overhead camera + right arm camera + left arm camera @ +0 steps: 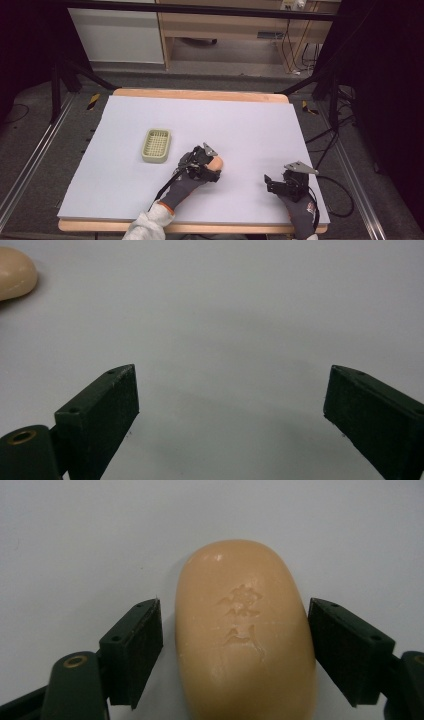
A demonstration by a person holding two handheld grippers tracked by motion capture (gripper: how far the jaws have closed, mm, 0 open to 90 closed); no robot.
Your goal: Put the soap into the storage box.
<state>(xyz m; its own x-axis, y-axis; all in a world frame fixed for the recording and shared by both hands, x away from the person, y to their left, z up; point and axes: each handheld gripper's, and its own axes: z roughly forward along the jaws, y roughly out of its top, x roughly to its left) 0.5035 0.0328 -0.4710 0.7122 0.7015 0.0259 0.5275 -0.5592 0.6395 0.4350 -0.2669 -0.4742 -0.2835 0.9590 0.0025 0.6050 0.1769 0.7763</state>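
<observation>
One soap bar (245, 635) – one basket (156, 145), two claws.

Soap bar (245, 635), left gripper view: two characters pressed into top face, one above other, East Asian script in look. Strokes shallow and soft-edged; cannot make out which characters. Yellow-and-black striped hazard tape (93, 101) on floor beside table, high view: stripes alone, no wording. No other text, brand or number legible.

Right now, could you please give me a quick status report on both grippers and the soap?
Left gripper open, fingers straddling soap bar, not clamped. Right gripper open, idle. Soap dish nearby, path clear.
</observation>
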